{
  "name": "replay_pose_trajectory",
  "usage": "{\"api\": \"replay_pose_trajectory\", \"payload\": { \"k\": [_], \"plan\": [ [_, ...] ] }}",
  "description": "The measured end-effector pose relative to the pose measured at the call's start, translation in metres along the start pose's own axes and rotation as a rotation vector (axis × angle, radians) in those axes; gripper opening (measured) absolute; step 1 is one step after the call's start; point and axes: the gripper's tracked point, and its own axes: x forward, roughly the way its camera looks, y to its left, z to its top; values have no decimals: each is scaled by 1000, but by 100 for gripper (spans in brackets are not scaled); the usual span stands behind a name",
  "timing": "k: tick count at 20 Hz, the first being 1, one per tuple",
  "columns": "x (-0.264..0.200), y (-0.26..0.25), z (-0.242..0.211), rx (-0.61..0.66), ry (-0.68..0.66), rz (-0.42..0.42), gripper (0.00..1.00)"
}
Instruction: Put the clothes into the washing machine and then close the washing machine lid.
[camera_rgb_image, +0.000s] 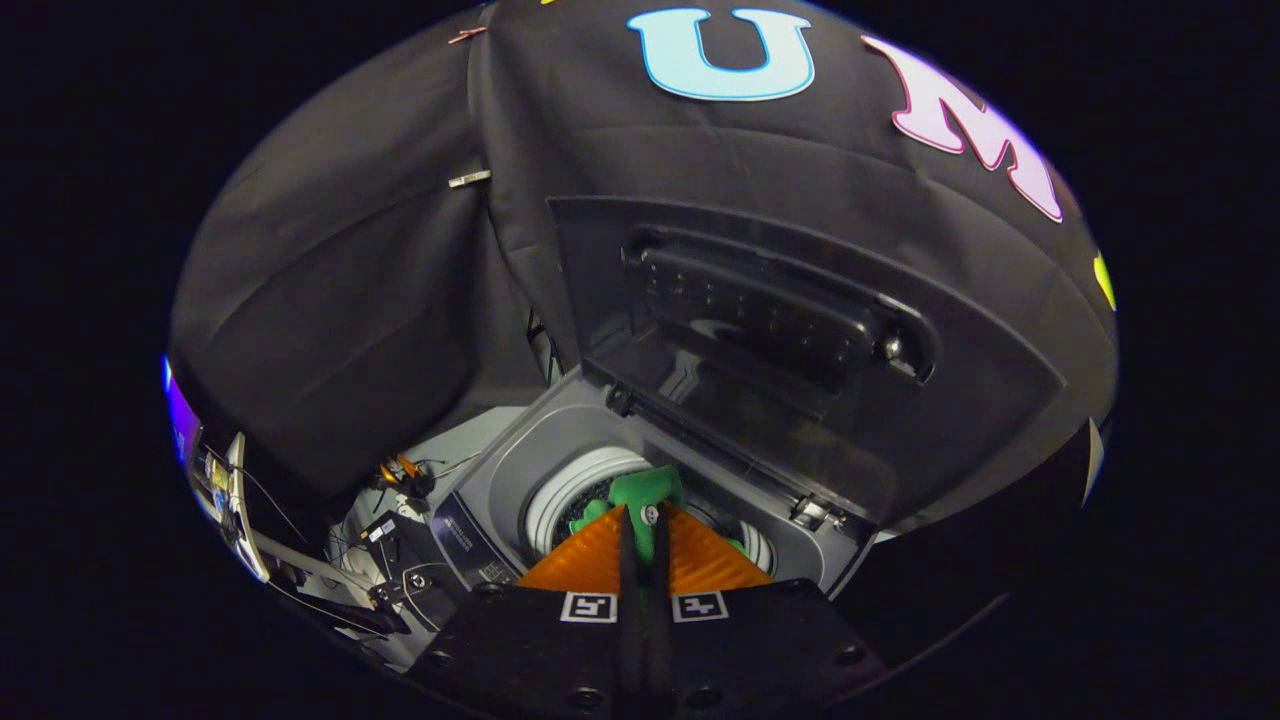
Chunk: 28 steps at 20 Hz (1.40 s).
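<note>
- Hanging pinched between the two fingers, a green garment (648, 492) sits over the round drum opening (578, 488) of the washing machine (500, 478).
- The gripper (643, 520) has its fingers pressed together on the cloth, which pokes out beyond their tips.
- The machine's lid (790, 330) stands raised, tilted back at the far side, with a dark handle recess on its underside.
- Left of the machine, cables and small fittings (400, 480) lie on a pale surface, with the booth's black cloth wall (330, 300) behind.
</note>
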Motion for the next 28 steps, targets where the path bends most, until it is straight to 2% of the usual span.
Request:
{"api": "replay_pose_trajectory", "payload": {
  "k": [3,4,5,6,10,15,23,28],
  "plan": [
    [-3,-3,0,5,14,-13,5],
    [-2,-5,-1,12,20,-12,8],
    [1,1,-5,30,20,10,8],
    [-1,2,3,42,3,24,18],
    [-8,4,21,40,-74,36,97],
    [-18,13,36,6,-142,59,99],
    [-57,33,94,-28,-413,157,99],
    [-80,15,127,-33,-598,102,99]
  ]
}}
